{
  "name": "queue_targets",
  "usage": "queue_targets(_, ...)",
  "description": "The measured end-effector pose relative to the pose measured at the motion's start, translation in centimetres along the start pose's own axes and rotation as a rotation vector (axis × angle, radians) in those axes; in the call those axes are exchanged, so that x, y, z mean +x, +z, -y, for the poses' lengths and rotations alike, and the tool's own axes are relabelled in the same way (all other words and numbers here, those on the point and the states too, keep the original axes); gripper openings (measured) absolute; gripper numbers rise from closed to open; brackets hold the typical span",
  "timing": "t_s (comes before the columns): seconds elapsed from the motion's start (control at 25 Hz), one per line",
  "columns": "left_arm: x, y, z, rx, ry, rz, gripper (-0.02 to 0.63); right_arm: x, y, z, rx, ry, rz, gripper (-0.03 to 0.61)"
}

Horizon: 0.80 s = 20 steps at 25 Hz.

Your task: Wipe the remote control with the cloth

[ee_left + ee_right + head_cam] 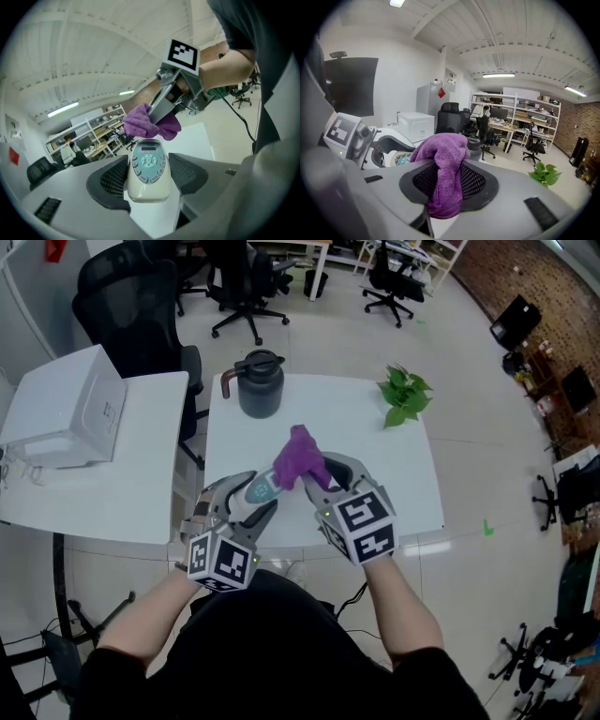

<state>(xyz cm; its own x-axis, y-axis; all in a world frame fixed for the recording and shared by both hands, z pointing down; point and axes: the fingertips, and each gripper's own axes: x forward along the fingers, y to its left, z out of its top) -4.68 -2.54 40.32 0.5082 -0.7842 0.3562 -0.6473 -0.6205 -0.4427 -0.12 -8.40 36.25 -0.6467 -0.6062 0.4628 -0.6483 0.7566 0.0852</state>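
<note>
My left gripper [251,495] is shut on a cream remote control [149,169] with a pale blue button panel, held lengthwise between its pads above the white table [394,465]. The remote [262,490] shows between the left jaws in the head view. My right gripper [323,474] is shut on a purple cloth [444,176], which bunches over the jaws and hangs below them. In the head view the cloth [299,457] sits just beyond the far end of the remote, close to it. The left gripper view shows the cloth [149,123] right above the remote's far tip; contact is unclear.
A dark kettle [260,382] stands at the table's back left and a small green plant [404,395] at its back right. A white box-shaped machine [66,409] sits on a second table to the left. Office chairs [242,282] stand behind.
</note>
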Motion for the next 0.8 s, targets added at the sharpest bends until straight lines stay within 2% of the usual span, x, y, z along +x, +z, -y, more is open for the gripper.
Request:
queue_targets(0.12,0.8,-1.9,-0.8,-0.184,-0.034,-0.005,0.264,-1.1,0.6,1.1,0.039,-0.051,0.066,0.118)
queue_targets(0.24,1.8,-4.1,-1.4,-0.391,-0.068,-0.028,0.264,-2.2,-0.4,2.3,0.106,-0.103,0.103,0.120)
queue_targets(0.36,3.0,-8.0,-1.1,-0.606,-0.058,-0.093,0.264,-3.1,-2.8,3.4,0.182,-0.144,0.112,0.120)
queue_targets(0.44,3.8,-10.6,-0.5,-0.704,-0.040,-0.138,0.264,-3.7,-4.5,3.9,0.234,-0.164,0.112,0.120)
queue_targets(0.52,4.9,-12.7,0.3,-0.747,-0.024,-0.182,0.264,-4.3,-6.1,4.2,0.276,-0.181,0.104,0.120)
queue_targets(0.64,6.8,-15.3,1.5,-0.733,-0.009,-0.249,0.264,-5.0,-8.5,4.2,0.310,-0.199,0.076,0.120)
queue_targets(0.8,9.2,-16.9,2.9,-0.729,-0.010,-0.328,0.264,-5.7,-11.2,4.1,0.331,-0.207,0.029,0.120)
